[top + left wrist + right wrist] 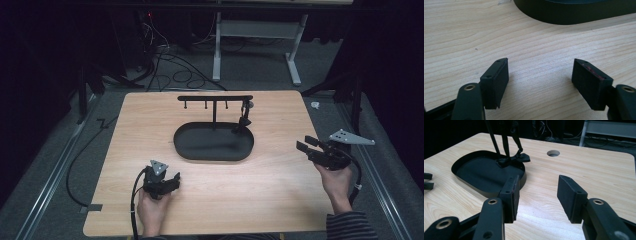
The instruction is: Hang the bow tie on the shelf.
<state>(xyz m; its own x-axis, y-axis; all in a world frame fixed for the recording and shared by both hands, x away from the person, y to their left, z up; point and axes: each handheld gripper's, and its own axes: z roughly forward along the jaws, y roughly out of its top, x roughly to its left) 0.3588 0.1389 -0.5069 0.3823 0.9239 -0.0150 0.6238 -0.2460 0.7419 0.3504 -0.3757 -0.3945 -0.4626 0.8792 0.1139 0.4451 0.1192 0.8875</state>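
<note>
A black oval tray [186, 148] lies at the middle of the wooden table, with a black T-shaped hanger stand [215, 98] rising from its back. A dark bow tie on a strap [243, 121] hangs from the stand's right end, its bow [517, 158] resting at the tray's rim. My left gripper [171, 181] sits low at the table's front left, open and holding nothing, its jaws [540, 80] aimed at the tray wall [564, 17]. My right gripper [306, 143] hovers at the right edge, open and holding nothing, its jaws [537, 195] pointing toward the tray [465, 161].
A round cable hole [553, 153] pierces the tabletop near its far corner in the right gripper view. Cables [172, 70] and a white desk frame [255, 45] stand on the floor behind the table. Bare wood [250, 190] spreads between the two grippers.
</note>
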